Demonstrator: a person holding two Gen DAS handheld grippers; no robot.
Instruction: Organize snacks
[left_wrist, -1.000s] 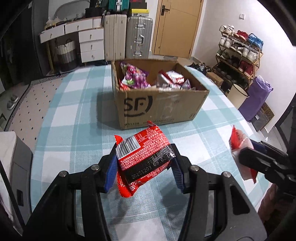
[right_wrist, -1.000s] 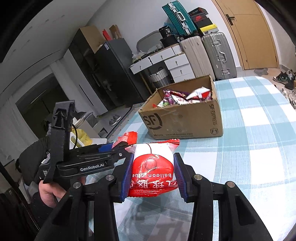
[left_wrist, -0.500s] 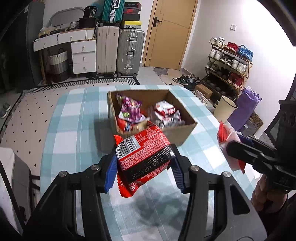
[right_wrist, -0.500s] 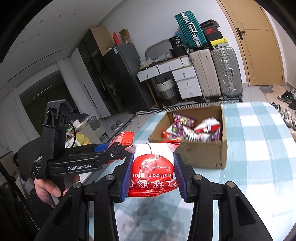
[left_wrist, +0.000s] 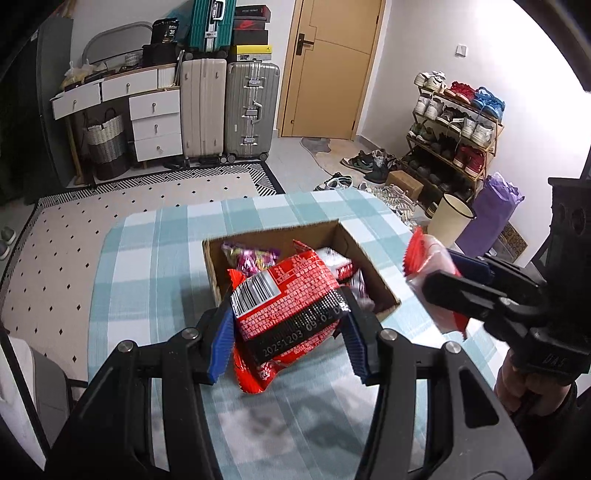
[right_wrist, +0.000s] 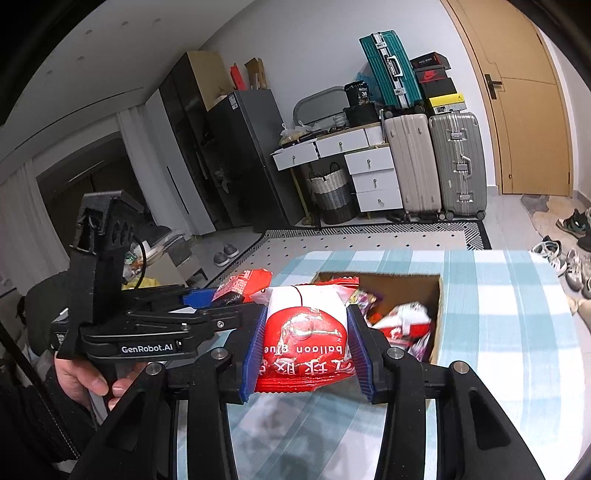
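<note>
your left gripper (left_wrist: 286, 334) is clamped on a crinkly red snack packet with a white barcode and a black date band (left_wrist: 286, 306), held above the near edge of the open brown cardboard box (left_wrist: 364, 254) on the blue-and-white checked tablecloth (left_wrist: 155, 266). your right gripper (right_wrist: 306, 345) is clamped on a red-and-white plastic snack packet printed "balloon glue" (right_wrist: 304, 332), just to the right of that box, which already holds other snack packets (right_wrist: 402, 325).

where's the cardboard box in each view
Left wrist: the box sits at centre, partly hidden behind the red packet in the left tool.
Right wrist: the box is right of centre, behind the white-and-red packet.
Shared landmark: the silver suitcase beside the door.
</note>
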